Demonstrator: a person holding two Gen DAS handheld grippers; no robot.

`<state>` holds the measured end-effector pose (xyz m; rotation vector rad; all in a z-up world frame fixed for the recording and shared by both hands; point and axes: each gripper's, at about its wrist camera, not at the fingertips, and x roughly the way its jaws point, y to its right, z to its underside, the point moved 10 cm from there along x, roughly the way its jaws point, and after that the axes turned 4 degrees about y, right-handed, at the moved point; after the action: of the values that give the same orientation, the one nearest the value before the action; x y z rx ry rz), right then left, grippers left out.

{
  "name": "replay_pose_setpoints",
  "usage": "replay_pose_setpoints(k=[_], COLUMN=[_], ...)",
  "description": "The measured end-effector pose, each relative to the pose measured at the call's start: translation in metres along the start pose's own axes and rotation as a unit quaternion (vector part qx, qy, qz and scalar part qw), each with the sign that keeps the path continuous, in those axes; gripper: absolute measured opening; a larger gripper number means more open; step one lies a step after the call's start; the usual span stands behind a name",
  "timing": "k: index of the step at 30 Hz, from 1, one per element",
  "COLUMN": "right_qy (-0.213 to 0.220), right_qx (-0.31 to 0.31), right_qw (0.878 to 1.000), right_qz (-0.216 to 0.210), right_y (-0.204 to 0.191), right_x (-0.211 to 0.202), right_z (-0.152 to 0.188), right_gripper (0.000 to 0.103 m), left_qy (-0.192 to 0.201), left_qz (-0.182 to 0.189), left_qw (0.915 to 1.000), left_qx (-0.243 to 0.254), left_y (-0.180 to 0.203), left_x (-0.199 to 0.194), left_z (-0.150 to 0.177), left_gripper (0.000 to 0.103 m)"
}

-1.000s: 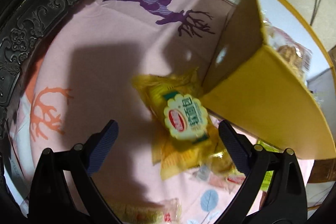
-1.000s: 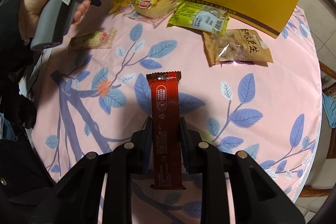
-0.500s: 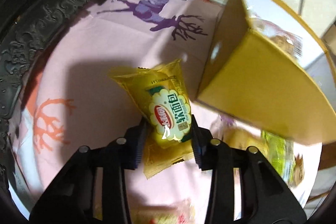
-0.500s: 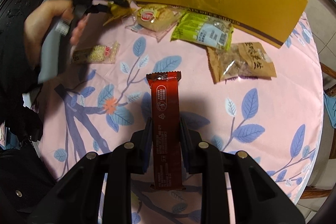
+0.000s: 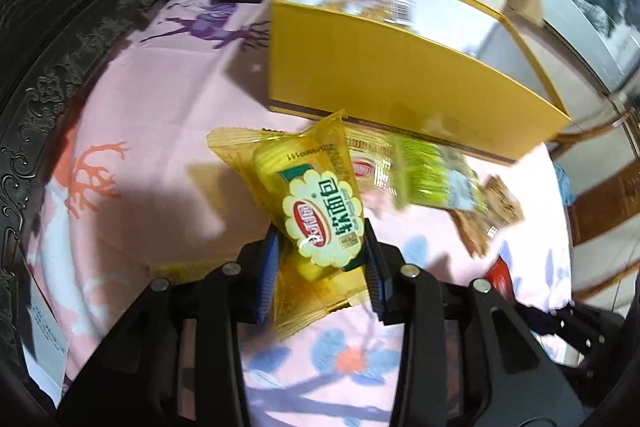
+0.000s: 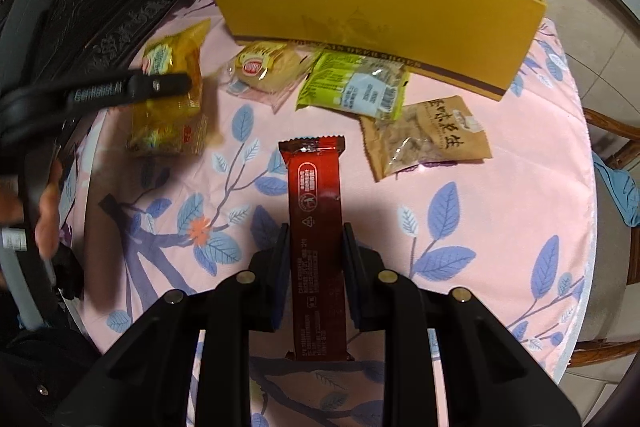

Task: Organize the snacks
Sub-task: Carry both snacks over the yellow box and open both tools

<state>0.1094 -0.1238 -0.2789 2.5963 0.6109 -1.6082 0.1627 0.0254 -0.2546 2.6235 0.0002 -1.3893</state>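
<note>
The round table under a pink leaf-printed cloth (image 6: pixel 500 211) carries an open yellow cardboard box (image 6: pixel 376 7) at its far side, with three loose packets lying just before the box. A yellow plastic bread packet (image 5: pixel 320 215) is clamped in the left gripper (image 5: pixel 320 259), lifted clear of the cloth near the box. A dark red wrapped bar (image 6: pixel 316 227) is pinched by the right gripper (image 6: pixel 314 247). Each snack should be carried over the box rim before release, so neither catches the wall.
</note>
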Motion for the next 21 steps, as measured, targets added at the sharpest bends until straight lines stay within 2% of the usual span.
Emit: replay_pose_setpoints(k=[6,13,16,21], right_qy=[0.021,0.031,0.046,0.083], right_qx=[0.015,0.031,0.033,0.032], right_qw=[1.000,0.999,0.998,0.996], right_qz=[0.008,0.015,0.018,0.021], right_y=[0.009,0.021,0.025,0.033], right_x=[-0.016,-0.026,-0.034,-0.051], right_z=[-0.005,-0.014,-0.030,-0.080], right_gripper=[0.024,0.024,0.024,0.024], left_qy=[0.003,0.014,0.023,0.033], left_qz=[0.020,0.037,0.038,0.042], left_qw=[0.9992,0.9981,0.9980,0.9976], left_qx=[0.033,0.047,0.045,0.044], left_y=[0.031,0.051,0.053,0.060], left_x=[-0.010,-0.019,-0.020,-0.017], left_z=[0.003,-0.016,-0.036,-0.077], left_gripper=[0.038,0.038,0.038,0.038])
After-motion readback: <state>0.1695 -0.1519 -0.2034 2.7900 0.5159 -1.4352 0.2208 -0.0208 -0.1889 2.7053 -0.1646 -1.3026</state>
